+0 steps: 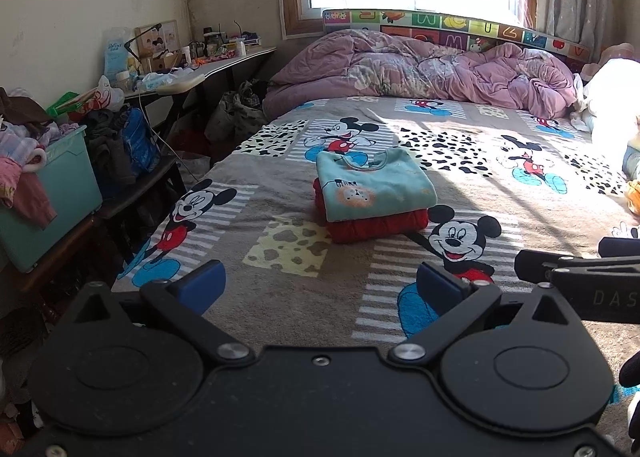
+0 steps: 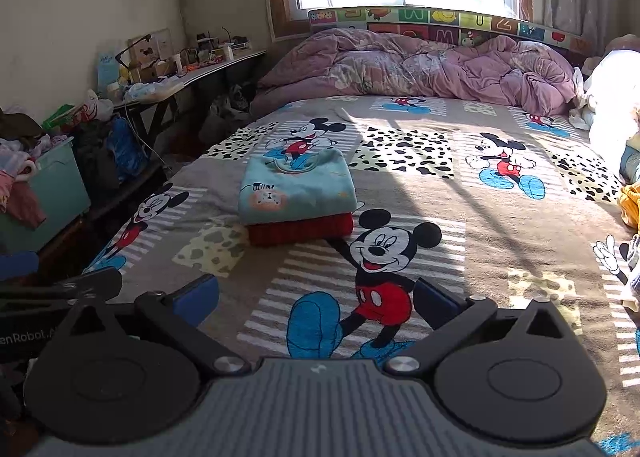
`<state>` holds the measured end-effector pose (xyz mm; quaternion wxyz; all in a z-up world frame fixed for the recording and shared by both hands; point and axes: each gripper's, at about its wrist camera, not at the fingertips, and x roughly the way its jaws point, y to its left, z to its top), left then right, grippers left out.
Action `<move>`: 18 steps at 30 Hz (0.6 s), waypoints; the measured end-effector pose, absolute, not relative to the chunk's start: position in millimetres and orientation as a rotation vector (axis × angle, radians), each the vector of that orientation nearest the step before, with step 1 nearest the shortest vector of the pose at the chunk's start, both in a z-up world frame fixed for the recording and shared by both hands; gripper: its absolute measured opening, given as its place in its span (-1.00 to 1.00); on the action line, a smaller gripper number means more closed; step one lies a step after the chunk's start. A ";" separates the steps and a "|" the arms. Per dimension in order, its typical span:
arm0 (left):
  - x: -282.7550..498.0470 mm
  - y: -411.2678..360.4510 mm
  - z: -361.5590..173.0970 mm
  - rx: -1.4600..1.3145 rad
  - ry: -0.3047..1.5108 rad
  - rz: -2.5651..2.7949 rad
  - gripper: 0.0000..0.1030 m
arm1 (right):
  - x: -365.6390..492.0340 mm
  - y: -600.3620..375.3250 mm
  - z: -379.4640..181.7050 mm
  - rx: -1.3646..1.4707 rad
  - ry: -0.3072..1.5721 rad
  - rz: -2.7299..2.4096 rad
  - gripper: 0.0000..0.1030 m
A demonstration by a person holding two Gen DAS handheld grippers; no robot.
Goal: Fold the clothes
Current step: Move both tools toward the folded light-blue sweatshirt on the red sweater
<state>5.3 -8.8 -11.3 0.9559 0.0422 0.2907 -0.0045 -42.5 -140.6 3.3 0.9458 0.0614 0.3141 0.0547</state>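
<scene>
A folded teal shirt with a lion print [image 1: 376,185] [image 2: 296,189] lies on top of a folded red garment [image 1: 378,228] [image 2: 301,231] in the middle of the bed. My left gripper [image 1: 320,287] hovers open over the near part of the bed, well short of the stack, with nothing between its blue pads. My right gripper [image 2: 316,295] is open too, empty, to the right of the left one and also short of the stack. The right gripper's side shows at the right edge of the left wrist view.
The bed [image 1: 520,201] carries a cartoon-mouse blanket, with a crumpled pink quilt [image 1: 420,69] at its head under the window. Loose yellow clothing [image 2: 630,203] and white plush sit at the right edge. A teal bin [image 1: 52,193] of clothes and a cluttered desk [image 1: 192,69] stand left.
</scene>
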 end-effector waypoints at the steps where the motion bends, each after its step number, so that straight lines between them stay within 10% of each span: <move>1: 5.4 -9.2 -11.5 0.088 0.590 -0.008 0.99 | -42.8 -140.6 3.3 0.124 0.639 0.111 0.99; 18: 5.8 -10.5 -13.6 0.084 0.578 -0.002 0.99 | -43.7 -140.9 2.0 0.141 0.638 0.122 0.99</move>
